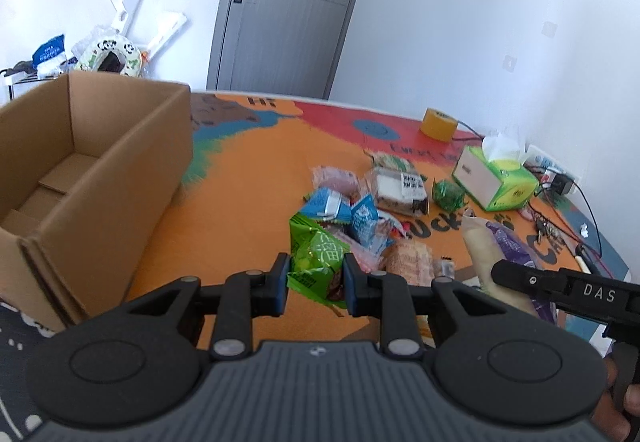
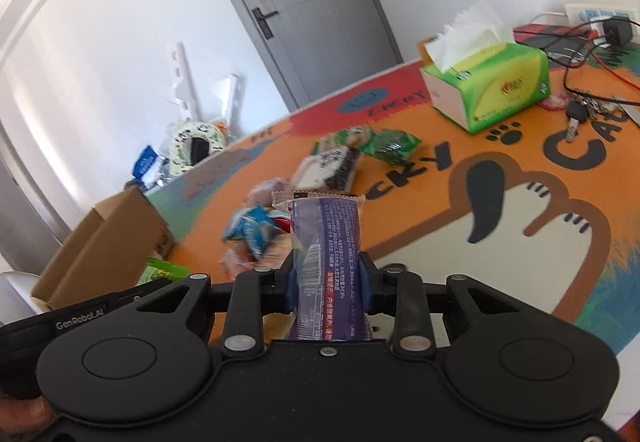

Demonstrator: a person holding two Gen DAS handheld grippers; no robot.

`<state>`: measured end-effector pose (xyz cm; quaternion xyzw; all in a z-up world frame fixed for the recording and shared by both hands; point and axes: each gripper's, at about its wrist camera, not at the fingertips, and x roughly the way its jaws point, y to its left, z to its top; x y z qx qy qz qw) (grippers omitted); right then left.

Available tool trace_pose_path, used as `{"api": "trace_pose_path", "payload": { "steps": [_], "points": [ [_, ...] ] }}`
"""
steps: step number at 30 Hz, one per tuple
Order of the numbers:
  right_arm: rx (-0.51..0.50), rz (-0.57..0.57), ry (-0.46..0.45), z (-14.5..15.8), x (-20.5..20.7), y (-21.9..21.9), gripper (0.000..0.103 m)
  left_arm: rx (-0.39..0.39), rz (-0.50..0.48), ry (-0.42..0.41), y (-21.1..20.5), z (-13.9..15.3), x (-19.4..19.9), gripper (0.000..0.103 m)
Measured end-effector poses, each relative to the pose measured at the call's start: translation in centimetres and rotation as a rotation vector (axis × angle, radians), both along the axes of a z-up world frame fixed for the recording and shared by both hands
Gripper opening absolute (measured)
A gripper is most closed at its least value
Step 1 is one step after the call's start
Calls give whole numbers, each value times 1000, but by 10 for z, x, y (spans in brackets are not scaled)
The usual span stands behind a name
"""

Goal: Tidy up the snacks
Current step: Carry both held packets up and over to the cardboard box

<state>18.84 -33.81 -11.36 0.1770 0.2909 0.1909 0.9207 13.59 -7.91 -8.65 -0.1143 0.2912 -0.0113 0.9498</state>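
Currently your left gripper [image 1: 316,284] pinches a green foil snack packet [image 1: 316,262] in its fingers; your right gripper [image 2: 328,282] pinches a purple wrapped snack bar [image 2: 326,242]. Both are clear of the counter [image 1: 256,177]. The open cardboard box [image 1: 80,161] appears empty; the loose snack pile [image 1: 360,213] remains unsorted.

Bare orange mat [image 1: 256,177] lay open between my snack pile [image 1: 360,217] and the cardboard box [image 1: 100,177], whose top stood open. To the right, the tissue box [image 1: 496,181] and cables [image 1: 576,201] crowded the way.
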Motion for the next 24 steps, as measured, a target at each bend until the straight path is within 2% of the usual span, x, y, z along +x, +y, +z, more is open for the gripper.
{"api": "trace_pose_path", "payload": {
  "steps": [11, 24],
  "points": [
    [19, 74, -51, 24, -8, 39, 29, 15, 61, -96, 26, 33, -20, 26],
    [43, 148, -117, 60, -4, 102, 29, 17, 175, -166, 71, 60, -35, 26]
  ]
}}
